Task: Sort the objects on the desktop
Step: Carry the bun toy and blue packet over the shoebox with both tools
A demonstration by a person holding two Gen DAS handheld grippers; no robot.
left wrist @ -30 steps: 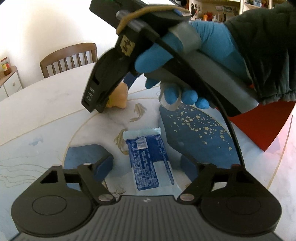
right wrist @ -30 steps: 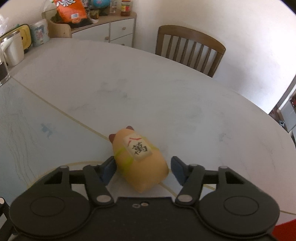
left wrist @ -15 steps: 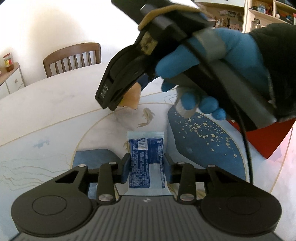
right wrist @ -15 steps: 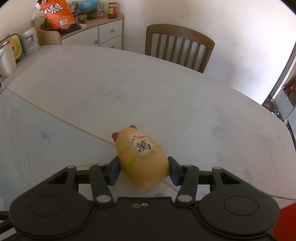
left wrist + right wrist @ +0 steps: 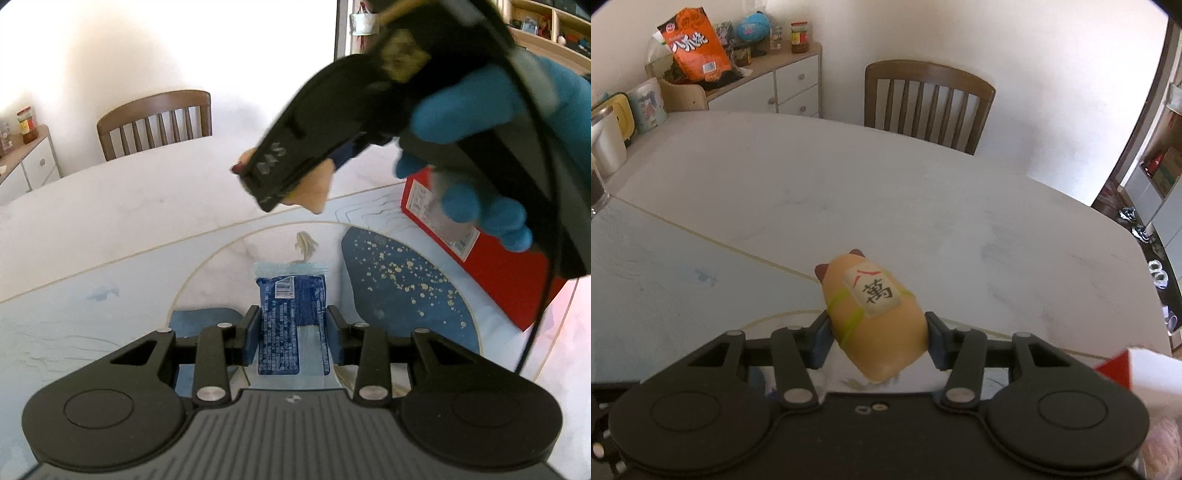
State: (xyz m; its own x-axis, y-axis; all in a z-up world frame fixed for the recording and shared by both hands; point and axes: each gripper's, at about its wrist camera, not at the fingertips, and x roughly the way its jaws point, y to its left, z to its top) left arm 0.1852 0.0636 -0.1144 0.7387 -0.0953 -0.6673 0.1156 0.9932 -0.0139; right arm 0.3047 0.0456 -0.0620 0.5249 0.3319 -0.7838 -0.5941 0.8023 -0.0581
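A blue snack packet (image 5: 291, 321) sits between the pads of my left gripper (image 5: 291, 334), which is shut on it just above the table mat. My right gripper (image 5: 877, 338) is shut on a yellow cat figurine (image 5: 875, 314) with a mahjong tile on its back, and holds it lifted off the table. In the left wrist view the right gripper (image 5: 291, 177) hangs high above the mat with the figurine (image 5: 314, 188) partly hidden behind its jaw.
A red box (image 5: 480, 251) lies on the right of the mat; its corner shows in the right wrist view (image 5: 1115, 369). A wooden chair (image 5: 927, 103) stands at the far table edge. Cups (image 5: 609, 144) stand at the far left, a cabinet (image 5: 783, 85) behind.
My left gripper closed on the blue packet and raised it slightly. My right gripper closed on the cat figurine and lifted it up off the table.
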